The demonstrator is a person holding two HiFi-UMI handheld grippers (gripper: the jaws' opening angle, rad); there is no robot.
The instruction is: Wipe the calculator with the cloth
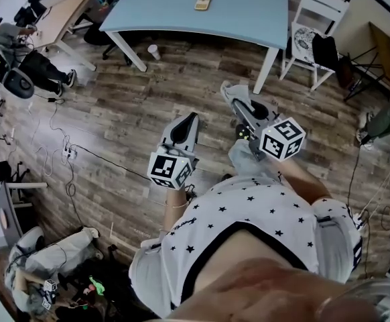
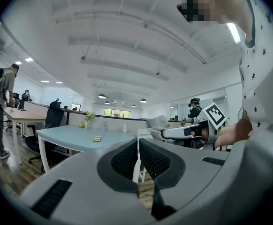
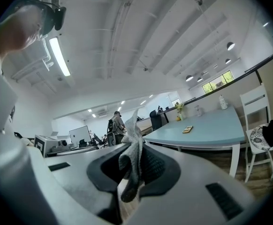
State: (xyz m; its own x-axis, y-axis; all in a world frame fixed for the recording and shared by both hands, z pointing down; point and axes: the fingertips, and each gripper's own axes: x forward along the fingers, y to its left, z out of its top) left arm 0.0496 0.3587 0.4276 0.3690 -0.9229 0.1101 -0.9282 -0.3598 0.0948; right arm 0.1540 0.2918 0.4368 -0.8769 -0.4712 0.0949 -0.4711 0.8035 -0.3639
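Fingers [image 3: 161, 165] of the right gripper [image 3: 135, 156] pinch the cloth [image 3: 134, 125]. The left gripper [image 2: 137, 157] is closed on nothing. The calculator [image 1: 203, 3] lies well ahead of both, on the table [image 1: 262, 15]. Step close before reaching, then wipe with the cloth flat.

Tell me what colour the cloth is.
Grey cloth; the right gripper view shows it best.

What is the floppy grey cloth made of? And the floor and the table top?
The cloth looks like soft, fuzzy grey fabric: it folds and droops between the jaws of the right gripper. The floor looks like wood planks or wood-look laminate, showing grain and seams. The table top is smooth, matte pale blue, perhaps painted or laminated; I can't tell.
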